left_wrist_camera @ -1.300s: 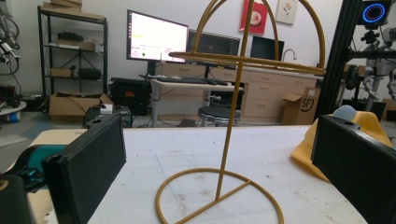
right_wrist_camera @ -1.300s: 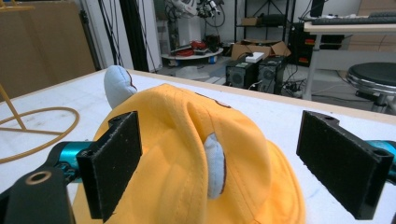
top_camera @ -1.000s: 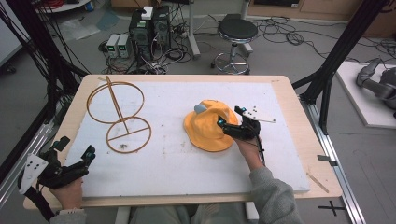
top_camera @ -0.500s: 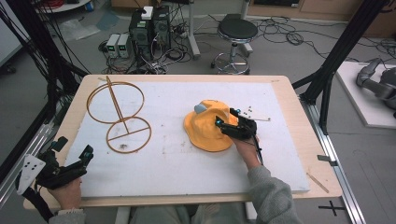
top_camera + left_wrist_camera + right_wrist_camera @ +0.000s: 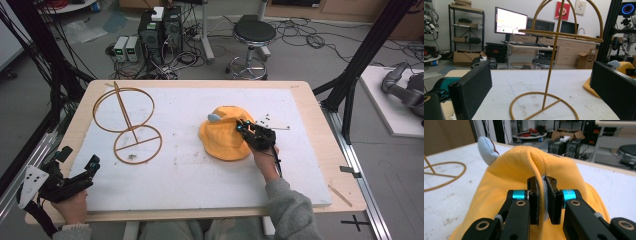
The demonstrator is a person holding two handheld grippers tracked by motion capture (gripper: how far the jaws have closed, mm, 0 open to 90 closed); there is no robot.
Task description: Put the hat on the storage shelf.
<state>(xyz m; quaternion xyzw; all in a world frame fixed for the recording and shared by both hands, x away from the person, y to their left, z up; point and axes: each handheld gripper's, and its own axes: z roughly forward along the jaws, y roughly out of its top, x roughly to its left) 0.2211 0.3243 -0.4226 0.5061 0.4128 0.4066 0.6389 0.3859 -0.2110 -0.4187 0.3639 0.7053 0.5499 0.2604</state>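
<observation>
Two hand-held grippers: the left hand-held gripper (image 5: 80, 167) sits spread wide at the counter's (image 5: 300, 100) near-left corner. A box (image 5: 589, 58) reads "SFJ". The right hand-held gripper (image 5: 543, 195) pinches a fold of the soft yellow hat (image 5: 222, 140), right of the gold wire stand (image 5: 127, 125).

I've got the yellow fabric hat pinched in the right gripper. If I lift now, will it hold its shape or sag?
Likely to sag: the yellow fabric hat already folds into a soft ridge where the right gripper pinches it. It probably weighs little, being thin cloth. Slipping seems unlikely, since the jaws stand nearly closed on that fold, though the brim may drag across the white table cover.
</observation>
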